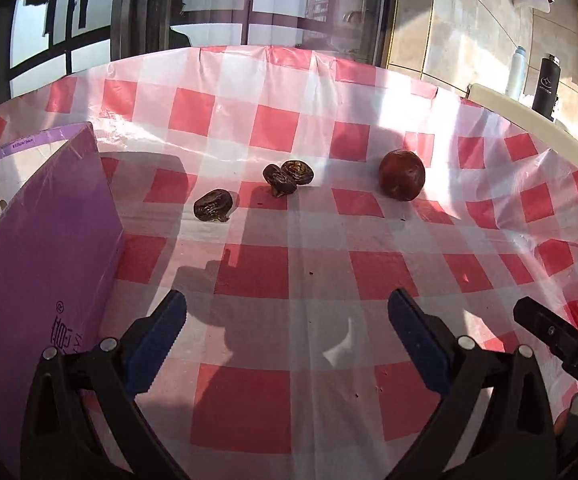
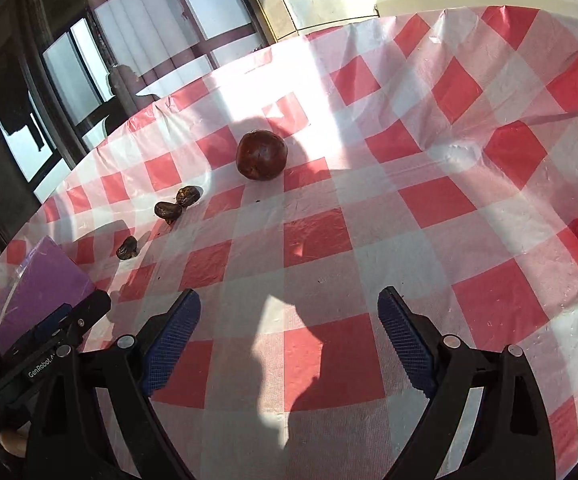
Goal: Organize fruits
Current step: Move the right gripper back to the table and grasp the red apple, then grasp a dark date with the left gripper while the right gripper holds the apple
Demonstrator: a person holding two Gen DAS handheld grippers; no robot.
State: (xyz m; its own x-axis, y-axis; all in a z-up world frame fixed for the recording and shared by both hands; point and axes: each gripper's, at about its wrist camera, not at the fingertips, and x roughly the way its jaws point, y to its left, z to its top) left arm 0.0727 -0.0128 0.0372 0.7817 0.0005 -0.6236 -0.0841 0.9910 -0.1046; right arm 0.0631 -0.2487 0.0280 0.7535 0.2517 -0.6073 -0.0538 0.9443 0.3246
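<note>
A round dark-red fruit (image 1: 402,175) (image 2: 261,154) rests on the red-and-white checked tablecloth (image 1: 289,240) (image 2: 369,240). To its left lie three small wrinkled dark fruits: two touching (image 1: 288,178) (image 2: 177,203) and one apart (image 1: 213,205) (image 2: 127,248). My left gripper (image 1: 287,312) hovers open over the cloth, well short of the fruits, nothing between its blue pads. My right gripper (image 2: 289,312) is open too, empty, short of the round fruit. Part of the right gripper's body (image 1: 561,336) shows at the left wrist view's right edge, and the left gripper's body (image 2: 45,344) at the right wrist view's lower left.
A purple box (image 1: 45,248) (image 2: 45,280) stands at the left of the table, close to the lone wrinkled fruit. Windows lie beyond the table's far edge. A black bottle (image 1: 546,86) and a white one (image 1: 515,72) stand on a pale surface past the right corner.
</note>
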